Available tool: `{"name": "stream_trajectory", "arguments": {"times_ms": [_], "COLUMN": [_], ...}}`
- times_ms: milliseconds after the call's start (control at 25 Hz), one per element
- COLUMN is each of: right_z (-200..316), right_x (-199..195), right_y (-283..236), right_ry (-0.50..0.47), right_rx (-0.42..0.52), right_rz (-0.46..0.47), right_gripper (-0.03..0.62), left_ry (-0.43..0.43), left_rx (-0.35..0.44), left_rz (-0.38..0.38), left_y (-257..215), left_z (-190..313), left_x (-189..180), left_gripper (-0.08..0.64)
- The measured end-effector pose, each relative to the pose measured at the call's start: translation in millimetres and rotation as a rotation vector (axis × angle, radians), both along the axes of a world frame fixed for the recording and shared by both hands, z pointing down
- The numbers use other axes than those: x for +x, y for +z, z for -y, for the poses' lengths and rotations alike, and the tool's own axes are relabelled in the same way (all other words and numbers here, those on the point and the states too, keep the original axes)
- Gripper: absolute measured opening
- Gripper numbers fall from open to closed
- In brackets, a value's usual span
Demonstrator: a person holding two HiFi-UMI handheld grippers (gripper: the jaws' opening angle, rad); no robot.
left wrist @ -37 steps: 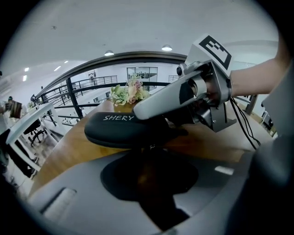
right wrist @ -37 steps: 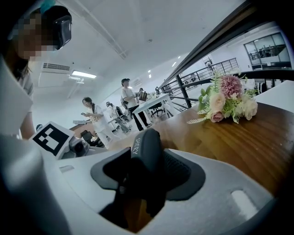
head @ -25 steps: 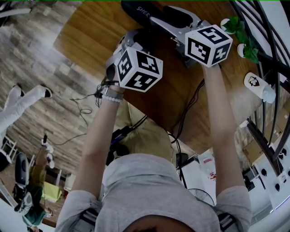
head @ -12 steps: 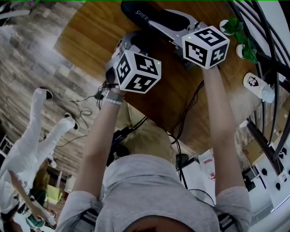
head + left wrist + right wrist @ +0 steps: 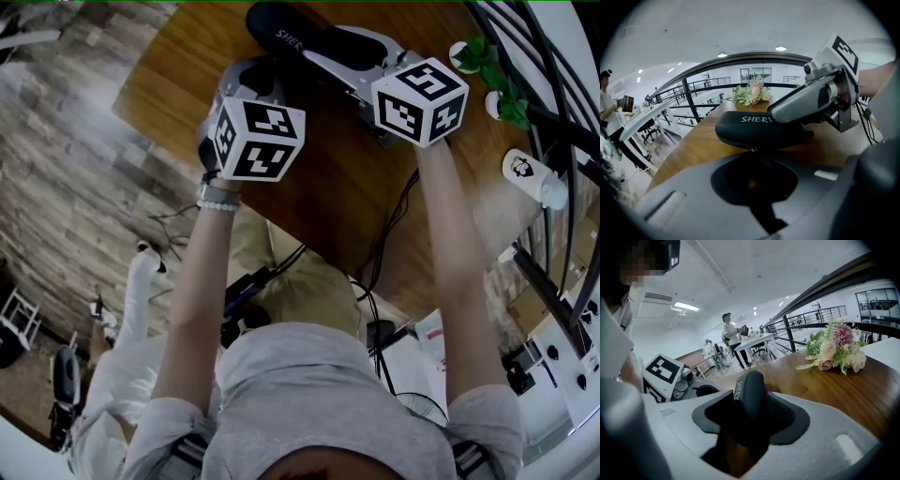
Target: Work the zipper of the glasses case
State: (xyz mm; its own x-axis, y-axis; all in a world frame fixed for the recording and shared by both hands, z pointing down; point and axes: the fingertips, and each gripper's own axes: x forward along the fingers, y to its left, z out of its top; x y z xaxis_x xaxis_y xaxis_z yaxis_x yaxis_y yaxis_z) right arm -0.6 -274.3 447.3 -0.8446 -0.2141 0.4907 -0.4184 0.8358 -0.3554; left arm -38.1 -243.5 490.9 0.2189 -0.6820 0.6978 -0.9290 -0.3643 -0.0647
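A black glasses case point(image 5: 298, 36) with white lettering lies on the wooden table point(image 5: 187, 75). My right gripper point(image 5: 328, 52) reaches in from the right, its wide jaws closed around the case's body; in the right gripper view the case point(image 5: 749, 392) stands between the pads. My left gripper point(image 5: 262, 73) is at the case's left end, shut. In the left gripper view its jaw tips point(image 5: 753, 157) meet at a small metal zipper pull point(image 5: 753, 150) on the seam of the case point(image 5: 754, 126). The right gripper's body point(image 5: 811, 101) shows above the case there.
A bouquet point(image 5: 834, 350) sits on the table to the right, seen from above as green leaves point(image 5: 497, 80). A small white figure point(image 5: 527, 173) stands near a dark railing point(image 5: 553, 122). Cables point(image 5: 384, 253) hang under the table edge. People stand in the distance point(image 5: 729, 336).
My left gripper has slid left along the case's end and a little farther from me. The right gripper has barely moved. A person in white on the floor below has shifted.
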Motion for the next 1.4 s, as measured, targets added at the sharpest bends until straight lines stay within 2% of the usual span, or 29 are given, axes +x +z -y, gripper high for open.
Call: {"name": "stream_trajectory", "arguments": {"times_ms": [160,320,480,720,1120,1280,1400], "right_z": [0,0,0,0,0,2,8], "right_x": [1,2,3,4,7,13,25], "right_y": [0,1,1,1,1,0,-6], "right_ry": [0.0,0.002,0.004,0.006,0.044,0.1,0.17], "right_rx": [-0.003,-0.006,-0.006,-0.001,0.026,0.065,0.101], "right_rz": [0.004,0.008,0.01,0.006,-0.001,-0.014,-0.027], "right_gripper": [0.23,0.23,0.23,0.23,0.232,0.233,0.221], "left_ry": [-0.018,0.0,0.036,0.039,-0.008,0.037,0.054], "left_rx": [0.016,0.018,0.032,0.039,0.05,0.032,0.038], "left_rz": [0.03,0.024,0.087,0.117,0.081,0.061,0.042], "left_y": [-1,0,-2,-3,-2,-3,-8], "left_z": [14,21,26,40,45,36,25], "left_x": [-20,-27,-33,-46,-49,-44,-42], "left_gripper": [0.025,0.026,0.026,0.029,0.058,0.132,0.133]}}
